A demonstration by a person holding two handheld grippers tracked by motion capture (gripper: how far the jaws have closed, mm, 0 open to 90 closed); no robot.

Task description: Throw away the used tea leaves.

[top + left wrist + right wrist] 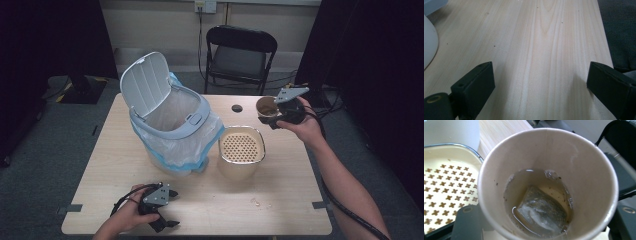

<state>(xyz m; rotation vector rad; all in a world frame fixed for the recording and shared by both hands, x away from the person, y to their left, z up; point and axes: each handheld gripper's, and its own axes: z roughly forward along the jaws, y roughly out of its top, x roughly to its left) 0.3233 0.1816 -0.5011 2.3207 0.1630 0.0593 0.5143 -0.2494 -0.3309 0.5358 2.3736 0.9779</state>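
My right gripper (274, 118) is shut on a brown paper cup (266, 106), held above the table's far right corner. In the right gripper view the cup (584, 170) is tipped toward the camera, with a wet tea bag (540, 211) lying in a little brownish liquid at its bottom. A black jaw stands on either side of the cup's base. Just left of the cup is a beige container with a perforated strainer top (242, 145) (446, 185). My left gripper (172, 207) (540, 82) rests near the front left of the table, open with only bare wood between its jaws.
A white bin (197, 120) with its lid (145, 82) raised and a clear liner stands at the centre left of the wooden table (280, 195). Crumbs (257, 202) lie near the front. A black folding chair (240, 55) stands behind the table.
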